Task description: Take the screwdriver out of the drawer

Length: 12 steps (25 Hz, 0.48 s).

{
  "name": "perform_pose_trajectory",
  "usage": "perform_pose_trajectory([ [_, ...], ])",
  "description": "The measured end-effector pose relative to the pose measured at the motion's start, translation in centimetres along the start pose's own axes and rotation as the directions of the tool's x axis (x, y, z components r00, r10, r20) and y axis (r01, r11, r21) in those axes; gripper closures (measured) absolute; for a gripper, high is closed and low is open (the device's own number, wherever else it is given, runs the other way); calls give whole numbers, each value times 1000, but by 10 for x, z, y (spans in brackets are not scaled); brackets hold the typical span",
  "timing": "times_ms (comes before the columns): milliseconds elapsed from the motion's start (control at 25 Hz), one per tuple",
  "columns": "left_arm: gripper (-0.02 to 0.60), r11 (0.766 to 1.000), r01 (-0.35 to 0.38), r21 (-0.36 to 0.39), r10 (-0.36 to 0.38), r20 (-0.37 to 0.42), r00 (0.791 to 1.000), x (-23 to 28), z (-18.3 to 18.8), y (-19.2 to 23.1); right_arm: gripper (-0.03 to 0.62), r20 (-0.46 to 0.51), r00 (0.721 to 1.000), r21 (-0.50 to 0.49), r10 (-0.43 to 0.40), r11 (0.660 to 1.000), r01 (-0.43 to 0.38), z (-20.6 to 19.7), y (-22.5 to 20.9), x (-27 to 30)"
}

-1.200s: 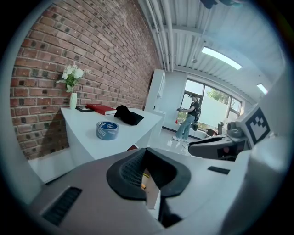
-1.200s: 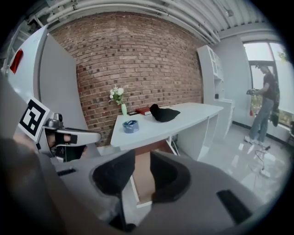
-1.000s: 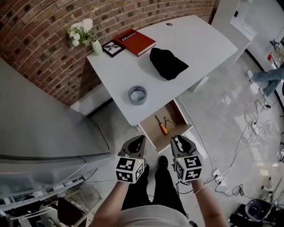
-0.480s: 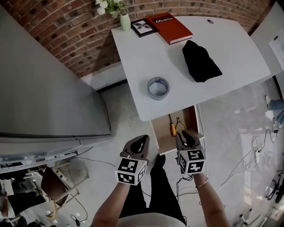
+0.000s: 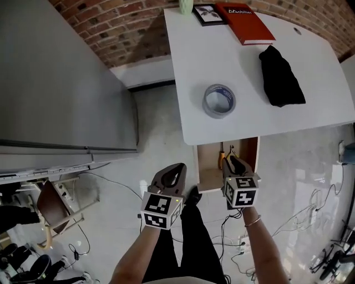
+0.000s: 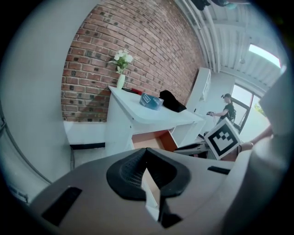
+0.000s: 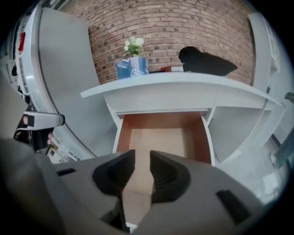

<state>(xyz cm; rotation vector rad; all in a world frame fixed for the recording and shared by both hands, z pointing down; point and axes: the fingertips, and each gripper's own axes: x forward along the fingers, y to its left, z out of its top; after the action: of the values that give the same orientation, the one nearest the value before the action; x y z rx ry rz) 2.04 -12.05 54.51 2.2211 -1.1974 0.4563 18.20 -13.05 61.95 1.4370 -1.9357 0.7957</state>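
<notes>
Left gripper (image 5: 176, 170): held over the floor (image 5: 150, 138), left of the drawer (image 5: 207, 166) and clear of it; in the left gripper view its fingers (image 6: 126, 172) meet at the tips, with nothing between them.

Right gripper (image 5: 234, 162): positioned over the front right part of the open drawer; in the right gripper view its fingers (image 7: 167, 176) stand a narrow gap apart, parallel, with only the bare drawer (image 7: 158, 137) bottom visible through the gap; nothing is gripped.

Screwdriver (image 5: 221, 159): lies inside the drawer, orange handle toward the drawer front, shaft pointing toward the table (image 5: 244, 111); it sits just beside the right gripper, on that gripper's left; contact between the two cannot be determined from the head view. A second small tool (image 5: 232, 152) lies to the right of the screwdriver, partly covered by the right gripper.

Drawer: pulled out from under the near edge of the white table.

Table top: a roll of tape (image 5: 219, 101) near the front edge; a black cloth (image 5: 282, 77) to the right; a red book (image 5: 245, 23) and a framed picture (image 5: 207, 12) at the far edge, against the brick wall (image 5: 127, 22).
</notes>
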Motion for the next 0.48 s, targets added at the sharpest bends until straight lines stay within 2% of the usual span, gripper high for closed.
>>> perform_pose_trajectory([
  [480, 589, 996, -76, -54, 76, 7, 997, 24, -26, 30, 493, -124, 992, -25, -4, 1000, 1, -34, -29, 76],
])
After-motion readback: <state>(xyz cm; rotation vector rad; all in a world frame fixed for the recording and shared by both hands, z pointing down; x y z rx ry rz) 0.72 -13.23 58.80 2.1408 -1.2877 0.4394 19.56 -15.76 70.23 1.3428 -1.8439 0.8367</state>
